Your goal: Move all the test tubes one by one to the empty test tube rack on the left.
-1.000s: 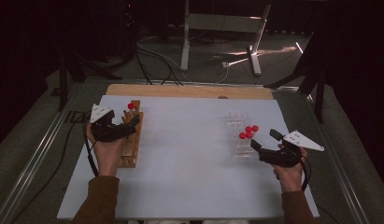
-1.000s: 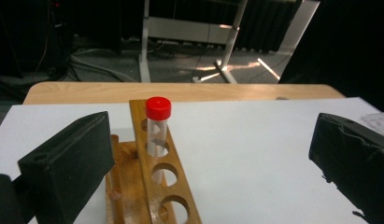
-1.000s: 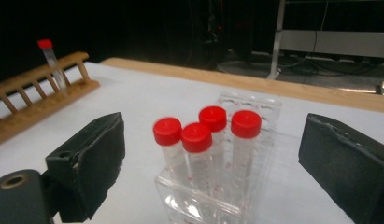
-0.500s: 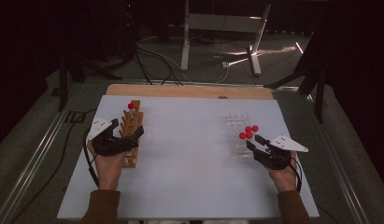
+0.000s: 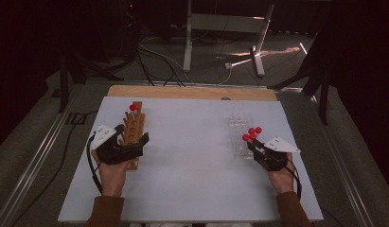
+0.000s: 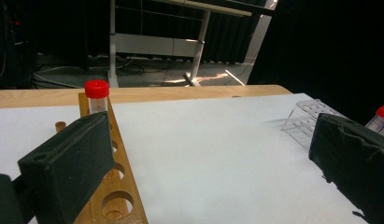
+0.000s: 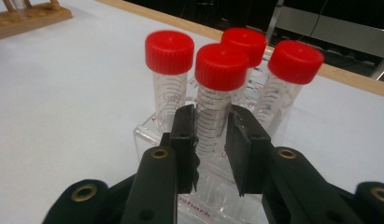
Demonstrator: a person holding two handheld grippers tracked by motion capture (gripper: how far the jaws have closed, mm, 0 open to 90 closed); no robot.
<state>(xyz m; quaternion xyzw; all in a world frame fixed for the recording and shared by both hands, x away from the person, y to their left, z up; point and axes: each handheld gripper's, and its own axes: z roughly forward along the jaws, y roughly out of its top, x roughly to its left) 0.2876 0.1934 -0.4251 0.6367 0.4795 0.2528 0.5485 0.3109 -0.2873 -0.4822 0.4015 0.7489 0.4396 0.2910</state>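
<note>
- Broad white desk (image 5: pixel 192 161), carrying two racks well apart: a wooden rack (image 5: pixel 133 128) at the left, a clear plastic rack (image 5: pixel 239 126) at the right.
- Likely job, judging by the layout: moving red-capped tubes from the clear rack across to the wooden one, a single tube (image 6: pixel 96 95) already standing in a far hole of it.
- Step in hand, apparently: taking the nearest tube (image 7: pixel 216 100) out of the clear rack.
- Best done by closing squarely on the tube's body below the cap, then lifting straight up along the tube's own line, to avoid dragging the light plastic rack or knocking the three neighbours (image 7: pixel 292 84) standing close around.
- Worth keeping the grip gentle: smooth, round plastic, liable to slip or twist if pinched off-centre.
- Right gripper (image 7: pixel 212 140): jaws narrowed to about the tube's width, one on each side of its marked body; touching or a hair apart, impossible to tell; tube seated in its slot, not lifted.
- Left gripper (image 5: pixel 128 142): jaws spread wide, holding nothing, poised over the near end of the wooden rack with empty holes (image 6: pixel 117 205) below.
- Good use of that hand: steadying the wooden rack for the incoming tube.
</note>
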